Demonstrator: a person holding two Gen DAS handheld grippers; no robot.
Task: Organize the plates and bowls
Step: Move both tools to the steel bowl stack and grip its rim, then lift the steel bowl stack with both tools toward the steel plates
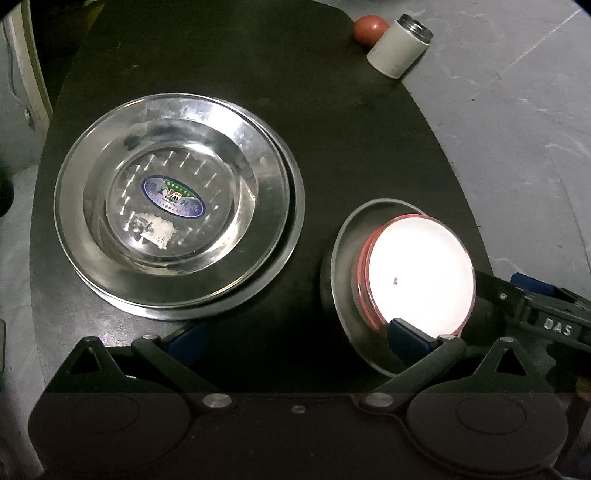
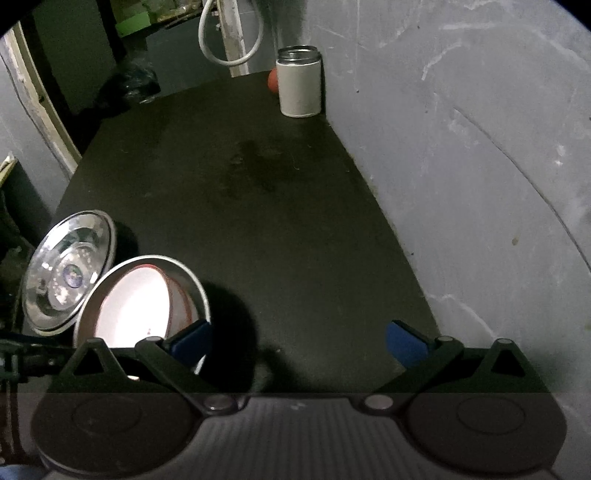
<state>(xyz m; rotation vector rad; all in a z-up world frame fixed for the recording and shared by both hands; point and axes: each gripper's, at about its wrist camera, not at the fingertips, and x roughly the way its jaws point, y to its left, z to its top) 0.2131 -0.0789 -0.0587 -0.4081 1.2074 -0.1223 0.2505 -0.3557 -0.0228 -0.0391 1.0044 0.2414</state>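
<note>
Left wrist view: dark table (image 1: 229,74) carrying two groups of tableware. Item one, steel plates (image 1: 177,229), two stacked with the upper one shifted slightly toward the table's far-left side so the lower rim shows as a crescent on the near-right; both lie flat, open side up, an oval sticker in the centre well. Round, so no long axis. Item two, grey bowl (image 1: 347,258), just to the right of the steel plates and apart from them; it holds a white bowl with a red rim (image 1: 421,269) nested inside, mouths up and tilted a little.

Left gripper (image 1: 295,339): blue fingers spread wide, nothing between them; its right finger (image 1: 406,332) overlaps the grey bowl's near edge, contact uncertain.

Right gripper (image 2: 299,339): jaws spread wide, empty, over bare table to the right of the grey bowl (image 2: 192,280); its left finger (image 2: 188,341) sits in front of that bowl's rim.

Right wrist view also lists the steel plates (image 2: 66,273) left of the bowls.

Beyond the plates, at the table's far corner by the grey wall (image 2: 461,147): white canister (image 2: 299,86), upright, metal neck, with an orange ball (image 1: 370,27) touching or just beside it.
</note>
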